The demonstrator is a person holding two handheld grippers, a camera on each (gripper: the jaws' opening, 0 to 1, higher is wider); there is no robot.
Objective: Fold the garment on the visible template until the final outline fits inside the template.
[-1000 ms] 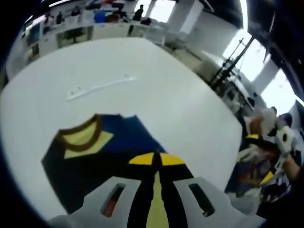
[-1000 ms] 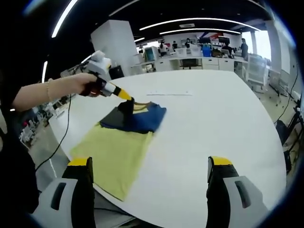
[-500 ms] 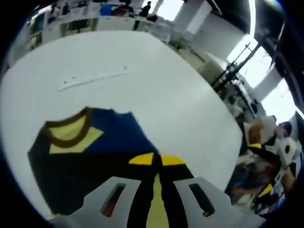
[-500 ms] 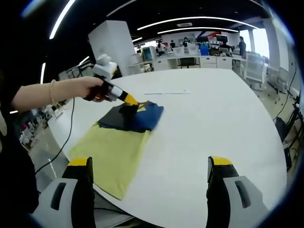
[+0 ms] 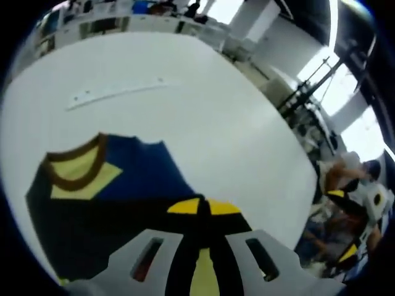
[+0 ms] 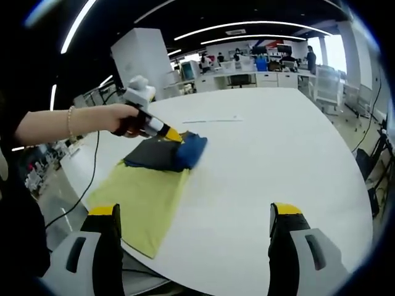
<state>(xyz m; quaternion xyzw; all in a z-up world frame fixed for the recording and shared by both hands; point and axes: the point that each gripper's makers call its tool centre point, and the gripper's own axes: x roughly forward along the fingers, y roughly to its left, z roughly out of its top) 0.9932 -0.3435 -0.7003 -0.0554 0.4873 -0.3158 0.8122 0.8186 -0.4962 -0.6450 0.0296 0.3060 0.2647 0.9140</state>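
Yellow and navy cloth is lying on a round white table (image 6: 290,154): this is the shirt (image 6: 145,191), spread near the table's edge closest to the person. In the right gripper view, its yellow body is stretching toward the camera, while the navy collar end is folded over at the far end, so its long axis is running away from the right gripper (image 6: 192,246) toward the table's middle.

The left gripper (image 6: 176,136), held in a hand (image 6: 126,120) reaching in from the left of that view, is sitting right at the navy fold. Its yellow-tipped jaws are pressed together with navy cloth between them, so it looks to be pinching the shirt. The right gripper is hanging well apart from the shirt, jaws spread wide and holding nothing. The left one is therefore much the nearer, and any continued fold is likely turning on it carrying the navy end along the shirt's length.

The left gripper view is giving the close detail: the brown-trimmed collar (image 5: 74,169) with yellow lining, lying on the navy cloth just beyond the jaws. A thin pale strip (image 5: 114,94) is lying on the table farther off. No template outline can be made out. The right gripper view is giving the whole shirt and the office behind.
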